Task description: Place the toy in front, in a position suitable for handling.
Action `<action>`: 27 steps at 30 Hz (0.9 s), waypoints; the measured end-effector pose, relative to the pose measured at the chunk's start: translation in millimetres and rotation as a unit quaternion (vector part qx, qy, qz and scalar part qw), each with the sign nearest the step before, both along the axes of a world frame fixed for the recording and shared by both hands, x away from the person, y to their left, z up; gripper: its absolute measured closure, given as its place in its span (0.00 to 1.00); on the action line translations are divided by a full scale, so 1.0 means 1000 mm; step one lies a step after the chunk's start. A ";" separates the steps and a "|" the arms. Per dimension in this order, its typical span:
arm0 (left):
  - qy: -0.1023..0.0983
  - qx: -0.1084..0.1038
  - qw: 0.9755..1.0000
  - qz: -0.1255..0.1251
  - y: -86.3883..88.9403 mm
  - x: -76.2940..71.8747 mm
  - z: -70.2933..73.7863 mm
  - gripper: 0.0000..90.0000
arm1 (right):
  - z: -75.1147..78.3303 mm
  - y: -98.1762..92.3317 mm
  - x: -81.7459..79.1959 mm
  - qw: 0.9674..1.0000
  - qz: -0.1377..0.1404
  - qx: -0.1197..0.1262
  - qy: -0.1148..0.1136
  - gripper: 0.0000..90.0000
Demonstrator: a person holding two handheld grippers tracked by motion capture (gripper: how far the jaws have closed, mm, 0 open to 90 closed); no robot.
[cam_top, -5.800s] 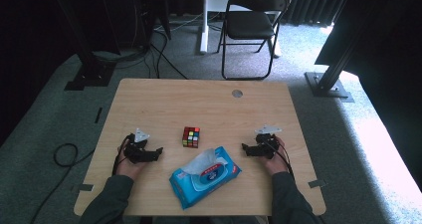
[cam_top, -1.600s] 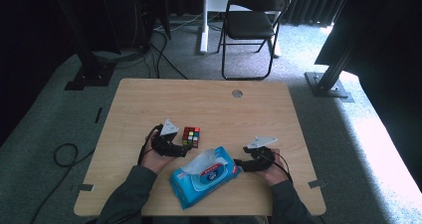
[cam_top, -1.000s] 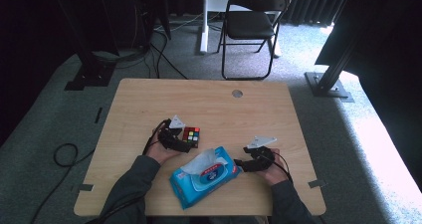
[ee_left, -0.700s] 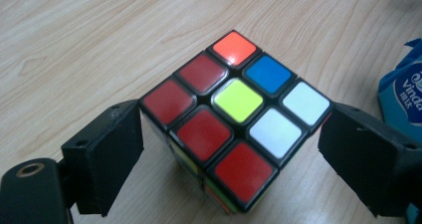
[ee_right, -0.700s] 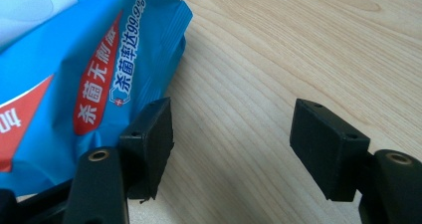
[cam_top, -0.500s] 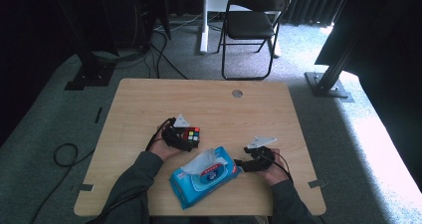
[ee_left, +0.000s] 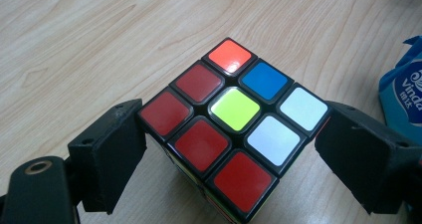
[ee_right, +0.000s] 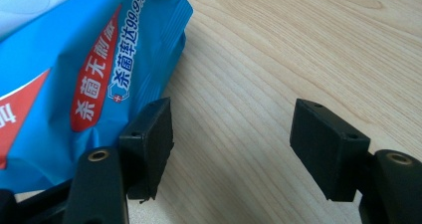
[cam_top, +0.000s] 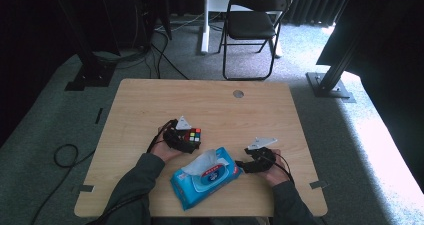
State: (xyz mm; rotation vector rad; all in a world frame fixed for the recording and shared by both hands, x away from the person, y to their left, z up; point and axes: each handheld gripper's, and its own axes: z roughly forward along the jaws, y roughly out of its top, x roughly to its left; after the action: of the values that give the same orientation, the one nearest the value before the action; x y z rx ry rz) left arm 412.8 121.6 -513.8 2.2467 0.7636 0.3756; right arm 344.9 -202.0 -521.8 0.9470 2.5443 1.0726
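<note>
- Nearest me on the wooden worktop (cam_top: 150, 100) lies a blue pack of wet wipes (cam_top: 204, 177), flat, label up, with a white wipe sticking out of its top opening. It lies between my two hands, where either could reach it.
- To its right, my right hand-held gripper (ee_right: 231, 149) rests low at the pack's right end. Its jaws stand apart with bare wood between them; the left jaw is just beside the crinkled blue edge of the pack and clamps nothing. I judge it is parked there, ready to steady the pack.
- Farther off and to the left, my left hand-held gripper (ee_left: 224, 157) has come to a scrambled puzzle cube (ee_left: 231, 117) that stands on the worktop just beyond the pack's left end. The jaws straddle it, one at each of two opposite corners, so the cube sits cornerwise between them. The left jaw touches the cube's corner; I cannot tell whether the right one presses or only stands at the edge. Taking it by the corners would, I judge, keep it from twisting when lifted.
- Beyond the worktop, on the grey carpet, stands a black folding chair (cam_top: 252, 22).
</note>
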 end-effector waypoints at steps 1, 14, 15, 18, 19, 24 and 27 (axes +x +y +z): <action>0.000 -0.001 1.000 0.000 -0.001 0.000 0.000 0.14 | 0.000 0.000 0.000 1.000 0.000 0.000 0.000 0.37; -0.009 -0.024 1.000 -0.017 -0.003 0.001 0.015 0.33 | 0.000 0.001 0.000 1.000 0.001 -0.001 0.000 0.37; -0.007 -0.023 0.999 -0.021 -0.004 0.002 0.015 0.33 | 0.000 0.001 0.000 1.000 0.002 -0.002 0.001 0.37; 0.005 -0.016 1.000 -0.014 -0.008 0.006 0.011 0.29 | 0.000 0.001 0.000 1.000 0.002 -0.002 0.001 0.37; 0.007 -0.016 1.000 -0.006 -0.009 0.007 0.009 0.23 | 0.000 0.000 0.000 1.000 0.001 -0.002 0.000 0.37; 0.016 -0.014 1.000 0.003 -0.014 0.011 0.004 0.21 | 0.000 0.000 0.000 1.000 0.000 -0.001 0.001 0.37; 0.020 -0.017 1.000 -0.001 -0.015 0.014 0.003 0.27 | 0.000 -0.001 0.000 1.000 -0.001 -0.001 0.002 0.37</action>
State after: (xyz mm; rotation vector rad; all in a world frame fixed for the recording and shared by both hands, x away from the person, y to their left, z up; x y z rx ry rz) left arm 426.6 107.0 -510.5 2.2284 0.7827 0.3137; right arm 345.0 -202.8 -522.2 0.9515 2.5457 1.0693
